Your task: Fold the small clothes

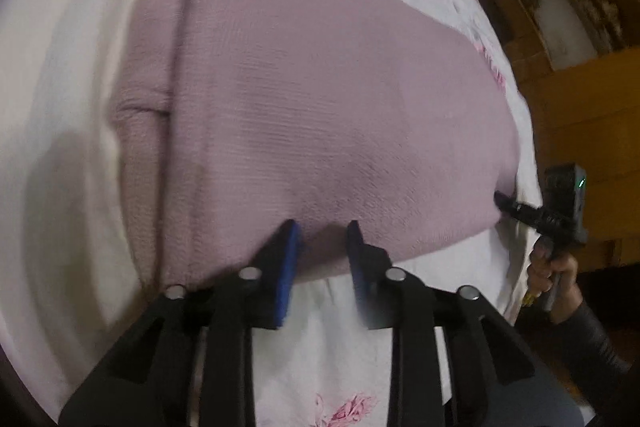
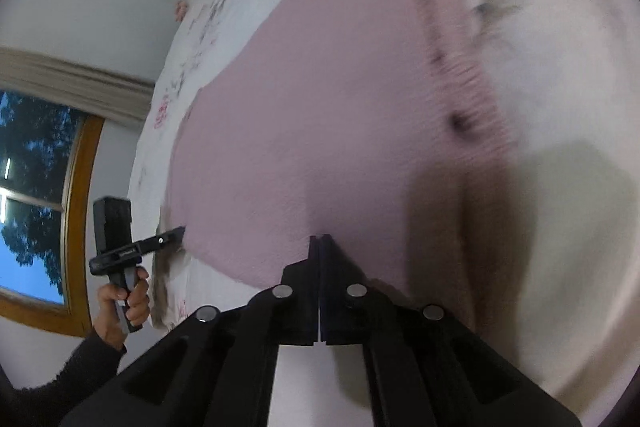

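The pink knit garment (image 1: 320,99) lies flat on the bed (image 1: 60,67) — one side folded in. My left gripper (image 1: 322,239) is released at its near hem; my right gripper (image 2: 320,239) is clenched on it — more folds remain.
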